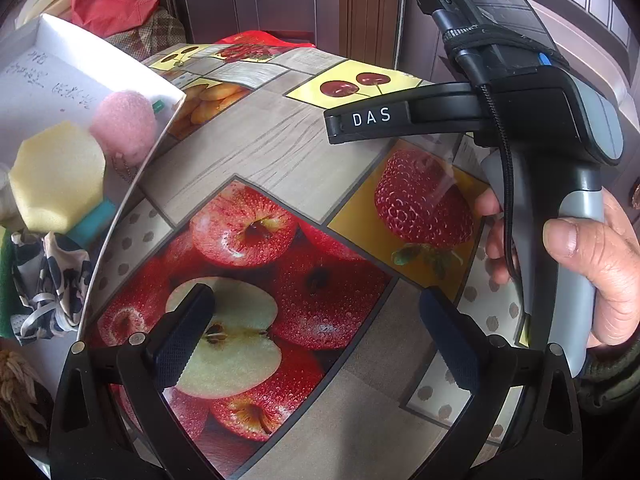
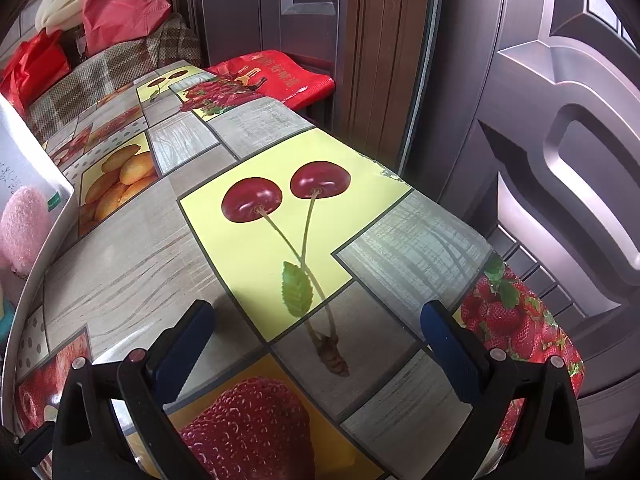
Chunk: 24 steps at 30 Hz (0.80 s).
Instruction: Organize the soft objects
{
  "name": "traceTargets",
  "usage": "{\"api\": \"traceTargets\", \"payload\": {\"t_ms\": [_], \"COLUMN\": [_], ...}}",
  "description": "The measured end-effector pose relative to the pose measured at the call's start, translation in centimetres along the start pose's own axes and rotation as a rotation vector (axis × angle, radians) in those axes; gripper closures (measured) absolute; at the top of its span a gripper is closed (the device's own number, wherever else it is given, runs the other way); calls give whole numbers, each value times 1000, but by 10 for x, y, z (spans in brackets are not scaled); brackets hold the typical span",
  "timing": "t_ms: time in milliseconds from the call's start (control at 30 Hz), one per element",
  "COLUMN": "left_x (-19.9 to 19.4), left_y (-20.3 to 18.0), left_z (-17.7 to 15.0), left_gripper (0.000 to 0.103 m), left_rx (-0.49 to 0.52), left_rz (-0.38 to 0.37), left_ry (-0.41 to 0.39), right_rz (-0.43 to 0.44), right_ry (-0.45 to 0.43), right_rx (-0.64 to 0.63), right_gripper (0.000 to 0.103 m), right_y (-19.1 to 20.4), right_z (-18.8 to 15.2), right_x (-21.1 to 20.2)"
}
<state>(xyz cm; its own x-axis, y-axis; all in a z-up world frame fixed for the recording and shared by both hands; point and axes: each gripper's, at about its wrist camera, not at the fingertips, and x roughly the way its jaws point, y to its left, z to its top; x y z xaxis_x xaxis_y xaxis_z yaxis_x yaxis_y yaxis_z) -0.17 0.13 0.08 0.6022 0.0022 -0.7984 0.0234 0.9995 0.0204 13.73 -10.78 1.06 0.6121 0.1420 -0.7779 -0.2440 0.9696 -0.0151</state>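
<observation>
A white box [image 1: 60, 68] at the left holds soft items: a pink fluffy ball [image 1: 124, 124], a pale yellow sponge [image 1: 56, 176], a teal sponge [image 1: 94, 220] and a patterned cloth [image 1: 48, 276]. My left gripper [image 1: 316, 320] is open and empty above the apple print on the tablecloth. My right gripper [image 2: 316, 320] is open and empty above the cherry print. The right gripper's body [image 1: 560, 120] shows in the left wrist view, held in a hand [image 1: 600, 264]. The pink ball [image 2: 22, 224] also shows at the left edge of the right wrist view.
The table wears a fruit-print cloth [image 1: 272, 148]. A red bag [image 2: 276, 74] lies beyond its far end. Red bags [image 2: 120, 4] and a checked cover [image 2: 100, 76] sit at the back left. Brown doors [image 2: 560, 120] stand close on the right.
</observation>
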Motion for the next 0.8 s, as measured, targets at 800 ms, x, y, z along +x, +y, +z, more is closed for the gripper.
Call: {"api": "traceTargets", "payload": {"t_ms": [800], "left_x": [1], "left_y": [-8], "left_z": [2], "left_gripper": [1], "left_rx": [21], "left_rz": [-20], "left_ry": [2], "right_rz": [-4], "right_ry": [-4], "right_rx": [-9], "right_gripper": [0], "right_y": [4], "right_z": [1], "right_x": [1]}}
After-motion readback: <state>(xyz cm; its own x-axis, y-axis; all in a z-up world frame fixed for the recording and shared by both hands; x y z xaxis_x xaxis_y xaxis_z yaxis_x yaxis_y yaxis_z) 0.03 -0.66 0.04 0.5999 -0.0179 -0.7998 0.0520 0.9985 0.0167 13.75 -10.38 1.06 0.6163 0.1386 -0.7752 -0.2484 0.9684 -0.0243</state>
